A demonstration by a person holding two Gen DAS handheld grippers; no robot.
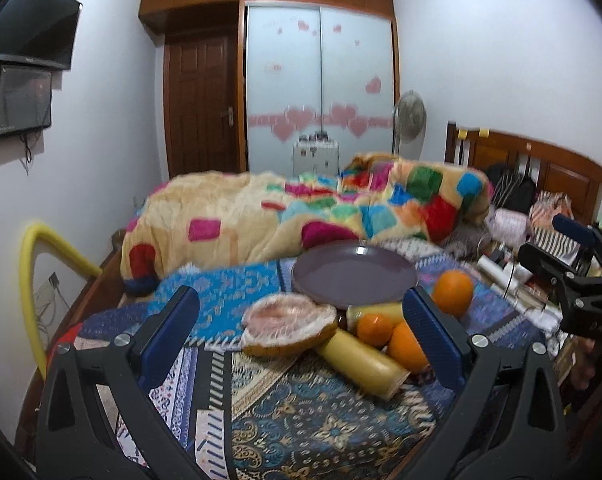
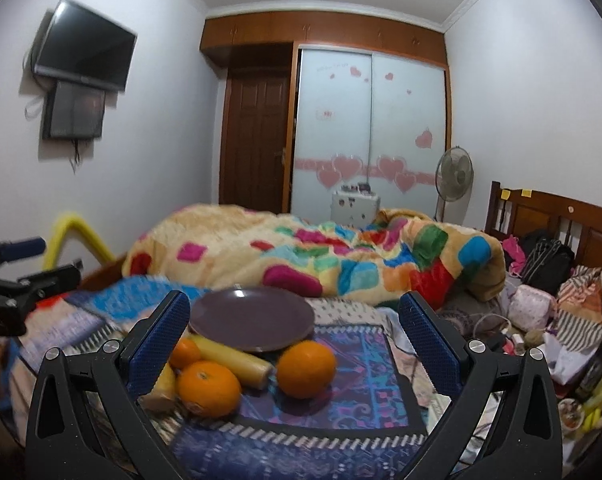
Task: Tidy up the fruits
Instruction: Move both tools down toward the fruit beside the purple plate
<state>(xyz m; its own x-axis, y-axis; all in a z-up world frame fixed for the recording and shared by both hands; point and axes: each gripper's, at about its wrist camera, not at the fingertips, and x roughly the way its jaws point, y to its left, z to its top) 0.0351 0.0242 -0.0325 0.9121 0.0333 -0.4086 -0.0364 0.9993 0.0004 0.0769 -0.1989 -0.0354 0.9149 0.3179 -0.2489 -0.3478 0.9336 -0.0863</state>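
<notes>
A purple plate (image 1: 355, 274) (image 2: 252, 316) lies empty on the patterned bedspread. Near it lie three oranges (image 1: 453, 293) (image 1: 374, 329) (image 1: 408, 347), two yellow cylinder-shaped fruits (image 1: 361, 358) (image 1: 375, 311), and a cut pinkish half fruit in plastic wrap (image 1: 289, 324). In the right wrist view the oranges (image 2: 307, 368) (image 2: 209, 388) (image 2: 185, 353) and a yellow cylinder (image 2: 233, 358) lie before the plate. My left gripper (image 1: 301, 324) is open and empty above the fruit. My right gripper (image 2: 295, 332) is open and empty, its frame showing in the left wrist view (image 1: 573, 276).
A bunched colourful blanket (image 1: 301, 208) lies behind the plate. Clutter of bags and small items (image 2: 541, 304) fills the right side by the wooden headboard (image 1: 541, 164). A yellow tube (image 1: 33, 272) stands at the left bed edge. A bottle (image 2: 599, 360) stands at right.
</notes>
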